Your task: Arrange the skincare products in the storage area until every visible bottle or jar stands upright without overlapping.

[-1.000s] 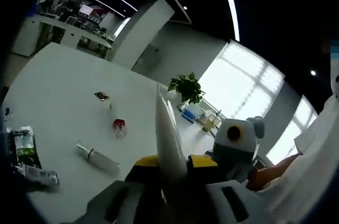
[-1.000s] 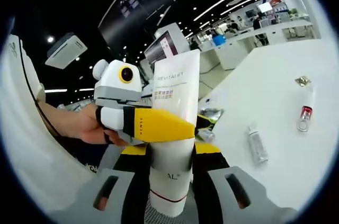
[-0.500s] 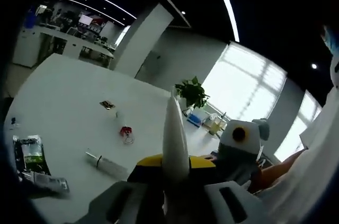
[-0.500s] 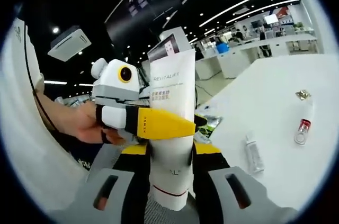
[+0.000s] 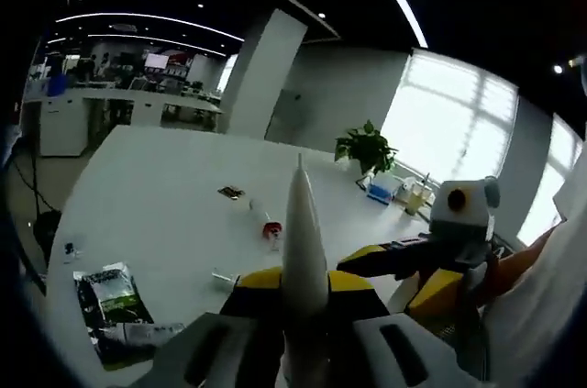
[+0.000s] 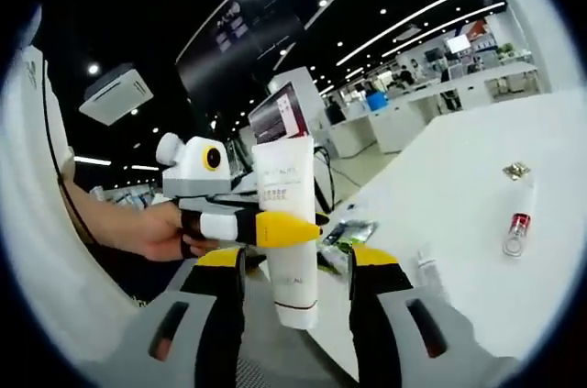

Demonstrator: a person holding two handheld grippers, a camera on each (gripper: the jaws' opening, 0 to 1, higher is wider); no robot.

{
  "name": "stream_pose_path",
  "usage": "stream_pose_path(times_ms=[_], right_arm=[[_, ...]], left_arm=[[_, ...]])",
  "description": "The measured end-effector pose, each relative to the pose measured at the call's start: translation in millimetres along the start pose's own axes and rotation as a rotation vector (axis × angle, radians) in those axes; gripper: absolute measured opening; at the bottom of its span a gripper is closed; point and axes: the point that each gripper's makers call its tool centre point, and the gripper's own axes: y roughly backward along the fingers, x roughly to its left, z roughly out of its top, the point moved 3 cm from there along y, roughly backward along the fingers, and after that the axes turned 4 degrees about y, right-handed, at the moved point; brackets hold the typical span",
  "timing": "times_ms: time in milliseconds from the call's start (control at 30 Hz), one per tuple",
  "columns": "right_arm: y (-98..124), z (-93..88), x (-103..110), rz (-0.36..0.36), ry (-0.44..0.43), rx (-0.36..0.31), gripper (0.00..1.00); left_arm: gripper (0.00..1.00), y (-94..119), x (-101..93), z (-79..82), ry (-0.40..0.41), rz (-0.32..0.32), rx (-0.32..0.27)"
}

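A white cream tube (image 6: 289, 241) with grey lettering hangs in the air, crimped end up. My left gripper (image 6: 280, 227) reaches in from the left and is shut across its middle with yellow-tipped fingers. My right gripper (image 6: 295, 264) stands open, and its jaws are spread wider than the tube and apart from it. In the left gripper view the same tube (image 5: 303, 232) shows edge-on between the shut jaws of the left gripper (image 5: 298, 282). The right gripper (image 5: 404, 264) is at the right, held by a hand.
On the white table (image 6: 477, 159) lie a clear bottle (image 6: 426, 269), a small red-capped bottle (image 6: 515, 223), a gold packet (image 6: 515, 170) and a green sachet (image 6: 344, 234). The left gripper view has the green sachet (image 5: 110, 287) near the table edge and a potted plant (image 5: 367, 145) far back.
My right gripper has let go of the tube, opened and drawn back from it. The left gripper still holds the tube. Both views have shifted with the hands.
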Motion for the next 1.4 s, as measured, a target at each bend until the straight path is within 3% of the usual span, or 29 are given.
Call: stream_pose_path(times_ms=[233, 400, 633, 733, 800, 967, 1100, 1167, 1400], right_arm=[[0.7, 2.4, -1.6, -0.005, -0.035, -0.02, 0.46], [-1.7, -1.5, 3.0, 0.012, -0.038, 0.006, 0.43], [-1.9, -3.4, 1.0, -0.002, -0.046, 0.016, 0.41], [-1.5, -5.2, -2.5, -0.017, -0.056, 0.026, 0.38], [-1.3, -7.0, 1.1, 0.014, -0.113, 0.036, 0.34], [-1.7, -6.6, -2.3, -0.014, -0.082, 0.032, 0.36], [-2.5, -12.7, -6.3, -0.054, -0.041, 0.076, 0.36], [-1.3, -16.3, -4.6, -0.041, -0.11, 0.098, 0.35], [0.4, -14.9, -1.6, -0.045, -0.079, 0.102, 0.33]], left_arm=[[0.15, -10.9, -22.1, -23.2, -0.127, -0.02, 0.105], [0.15, -16.6, -33.8, -29.3, -0.138, -0.047, 0.128], [0.15, -22.0, -36.7, -37.1, -0.203, 0.003, 0.182], [0.15, -24.8, -38.6, -39.2, -0.205, 0.018, 0.191], [0.15, -26.3, -38.3, -40.6, -0.163, 0.028, 0.204], [0.15, -30.2, -38.7, -40.2, -0.164, 0.052, 0.213], [0.15, -33.0, -38.2, -43.1, -0.165, 0.074, 0.236], [0.15, -32.7, -38.6, -46.4, -0.166, 0.077, 0.247], [0.16, -29.6, -42.2, -47.4, -0.153, 0.054, 0.227]])
